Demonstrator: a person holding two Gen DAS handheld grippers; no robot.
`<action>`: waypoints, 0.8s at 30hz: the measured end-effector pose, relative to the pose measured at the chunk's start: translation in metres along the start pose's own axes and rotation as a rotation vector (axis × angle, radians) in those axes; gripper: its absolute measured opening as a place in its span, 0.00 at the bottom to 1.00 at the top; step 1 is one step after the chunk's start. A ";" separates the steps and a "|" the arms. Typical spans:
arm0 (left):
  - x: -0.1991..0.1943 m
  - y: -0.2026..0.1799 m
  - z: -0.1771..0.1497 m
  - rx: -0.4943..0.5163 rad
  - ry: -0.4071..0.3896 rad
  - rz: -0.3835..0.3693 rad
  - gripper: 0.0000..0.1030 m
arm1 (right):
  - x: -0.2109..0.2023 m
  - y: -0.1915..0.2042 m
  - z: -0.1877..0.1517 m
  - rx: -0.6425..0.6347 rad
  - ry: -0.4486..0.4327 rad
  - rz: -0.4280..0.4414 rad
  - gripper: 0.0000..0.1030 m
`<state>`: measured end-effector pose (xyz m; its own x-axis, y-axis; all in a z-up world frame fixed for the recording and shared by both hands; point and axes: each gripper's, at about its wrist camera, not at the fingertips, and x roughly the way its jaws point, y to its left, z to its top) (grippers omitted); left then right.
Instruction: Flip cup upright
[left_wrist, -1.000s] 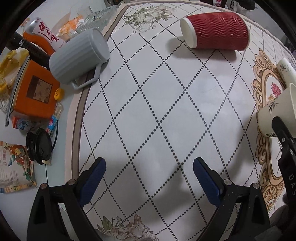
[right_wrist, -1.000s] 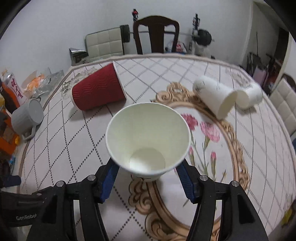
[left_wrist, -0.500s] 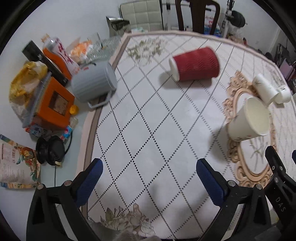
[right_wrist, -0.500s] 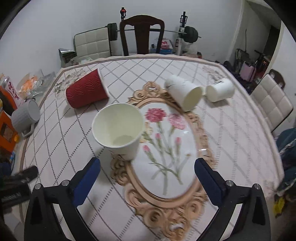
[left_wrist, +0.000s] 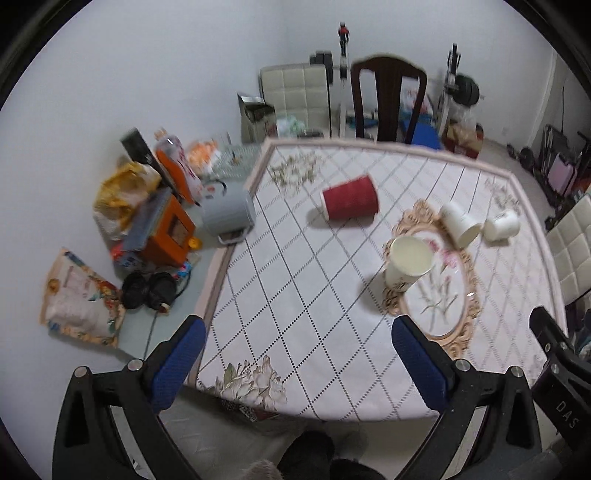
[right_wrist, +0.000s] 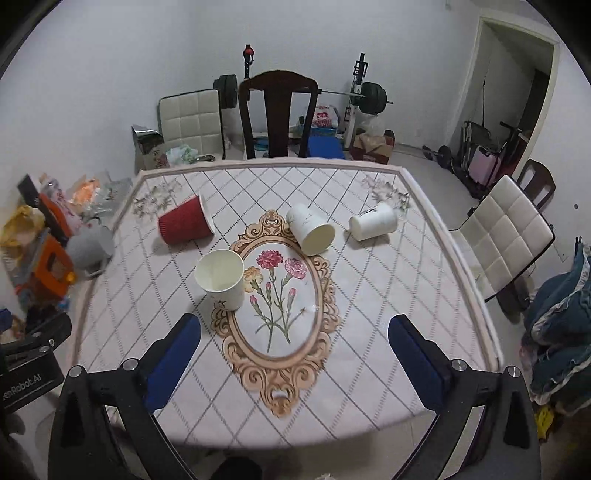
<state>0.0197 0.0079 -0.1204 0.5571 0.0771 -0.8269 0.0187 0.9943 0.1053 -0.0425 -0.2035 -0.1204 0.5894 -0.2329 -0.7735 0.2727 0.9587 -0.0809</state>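
Observation:
A white paper cup (right_wrist: 221, 278) stands upright on the table, at the left edge of the oval flower motif; it also shows in the left wrist view (left_wrist: 406, 263). A red ribbed cup (right_wrist: 184, 225) (left_wrist: 350, 203) lies on its side further back. Two white cups (right_wrist: 310, 229) (right_wrist: 373, 227) lie on their sides at the back right. My right gripper (right_wrist: 293, 360) is open and empty, pulled back above the table's near edge. My left gripper (left_wrist: 295, 363) is open and empty, also back at the near edge.
A grey mug (left_wrist: 229, 214) lies on its side at the table's left edge, beside an orange box (left_wrist: 166, 232), snack bags and black headphones (left_wrist: 149, 290). A dark wooden chair (right_wrist: 279, 114) stands behind the table, a white padded chair (right_wrist: 506, 236) to the right.
My right gripper opened and let go of the white cup, which now stands upright. Both grippers pulled back and up from the table, so much more of the room shows.

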 end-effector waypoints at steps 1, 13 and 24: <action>-0.013 0.000 -0.001 -0.010 -0.017 -0.001 1.00 | -0.011 -0.003 0.001 -0.002 -0.002 0.008 1.00; -0.102 0.013 -0.016 -0.020 -0.075 -0.024 1.00 | -0.137 -0.028 0.003 -0.037 -0.077 0.042 1.00; -0.118 0.027 -0.022 -0.006 -0.055 -0.034 1.00 | -0.171 -0.018 0.001 -0.024 -0.063 0.038 1.00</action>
<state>-0.0641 0.0275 -0.0323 0.6010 0.0396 -0.7983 0.0332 0.9967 0.0744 -0.1473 -0.1815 0.0140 0.6456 -0.2052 -0.7356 0.2310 0.9706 -0.0680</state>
